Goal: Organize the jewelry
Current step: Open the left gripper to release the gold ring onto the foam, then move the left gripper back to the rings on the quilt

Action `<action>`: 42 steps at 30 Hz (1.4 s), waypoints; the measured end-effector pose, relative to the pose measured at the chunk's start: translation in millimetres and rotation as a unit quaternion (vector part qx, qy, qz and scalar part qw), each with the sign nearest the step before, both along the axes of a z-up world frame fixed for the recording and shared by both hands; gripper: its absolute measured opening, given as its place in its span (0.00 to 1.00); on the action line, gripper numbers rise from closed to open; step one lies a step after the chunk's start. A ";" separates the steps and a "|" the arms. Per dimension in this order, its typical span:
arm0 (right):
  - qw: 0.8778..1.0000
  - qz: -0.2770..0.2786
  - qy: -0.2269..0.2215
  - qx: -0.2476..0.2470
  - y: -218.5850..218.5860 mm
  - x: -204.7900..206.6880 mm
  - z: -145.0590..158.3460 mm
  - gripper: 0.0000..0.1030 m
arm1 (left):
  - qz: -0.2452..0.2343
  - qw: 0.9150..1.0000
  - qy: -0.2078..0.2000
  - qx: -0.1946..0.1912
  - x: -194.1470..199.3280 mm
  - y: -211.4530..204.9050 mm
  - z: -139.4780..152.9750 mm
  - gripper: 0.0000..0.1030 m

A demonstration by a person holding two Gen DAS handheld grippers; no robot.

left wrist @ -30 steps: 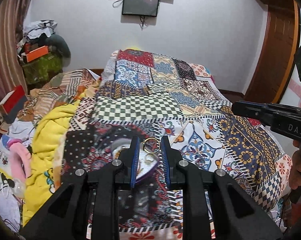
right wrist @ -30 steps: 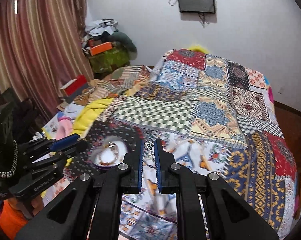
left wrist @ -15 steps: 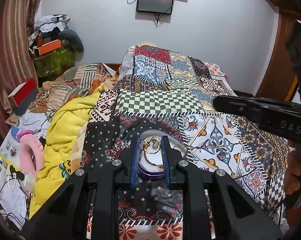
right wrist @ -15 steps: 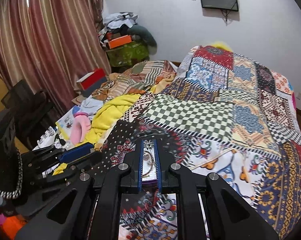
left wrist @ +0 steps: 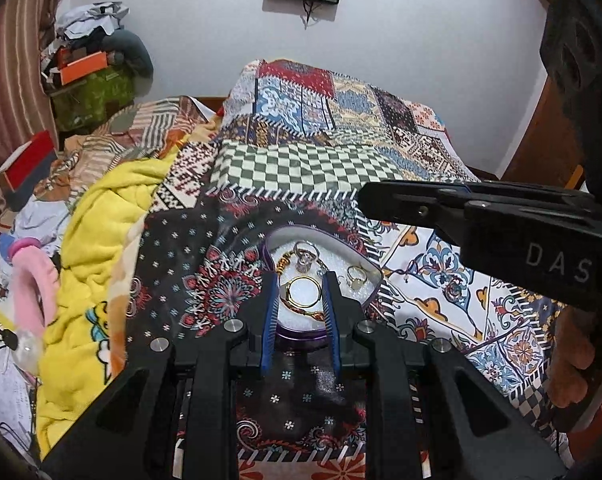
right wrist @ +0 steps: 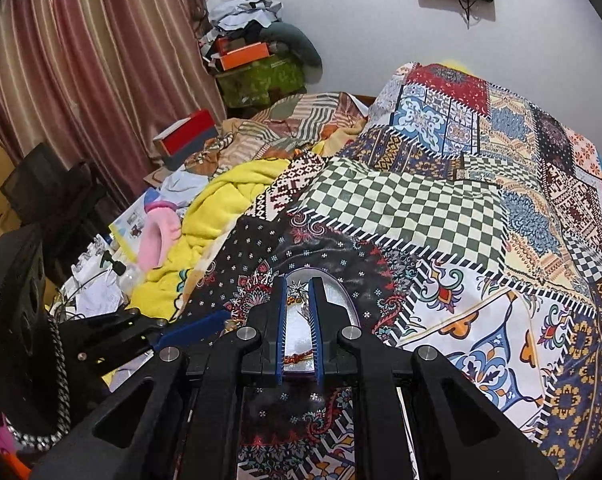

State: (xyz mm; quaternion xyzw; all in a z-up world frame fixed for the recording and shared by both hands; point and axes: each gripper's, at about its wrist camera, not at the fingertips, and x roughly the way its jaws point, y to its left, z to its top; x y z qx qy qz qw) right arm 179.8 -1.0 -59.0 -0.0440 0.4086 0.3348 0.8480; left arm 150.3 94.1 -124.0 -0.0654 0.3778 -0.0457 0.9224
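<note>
A patchwork bedspread [left wrist: 309, 164] covers the bed, with a yellow blanket [left wrist: 101, 216] bunched along its left edge. On the dark patch near the front sits an oval purple jewelry box [left wrist: 371, 298] with a white lining. The left gripper [left wrist: 299, 292] hangs over it, jaws pinching a round gold bangle [left wrist: 303, 291]. Behind the bangle, inside the box, lie a gold chain with a ring [left wrist: 303, 258] and a second ring [left wrist: 357, 274]. The right gripper [right wrist: 297, 304] hovers over the same box, its jaws narrowly parted and holding nothing.
</note>
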 end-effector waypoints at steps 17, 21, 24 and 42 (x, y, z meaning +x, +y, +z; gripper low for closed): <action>1.000 0.007 0.028 -0.012 13.1 7.6 -26.9 0.09 | -0.005 1.000 0.017 -0.002 7.2 -0.2 -15.5 0.20; 0.999 0.012 0.034 -0.015 14.6 7.6 -26.3 0.09 | 0.000 1.000 0.016 0.000 6.5 0.1 -14.6 0.20; 0.999 0.019 0.042 -0.013 15.2 6.8 -25.2 0.09 | 0.002 1.000 0.020 0.001 6.6 0.9 -15.3 0.20; 0.999 -0.039 -0.030 -0.021 -39.0 -19.7 19.6 0.25 | 0.049 0.999 -0.004 0.012 -12.0 6.5 21.4 0.33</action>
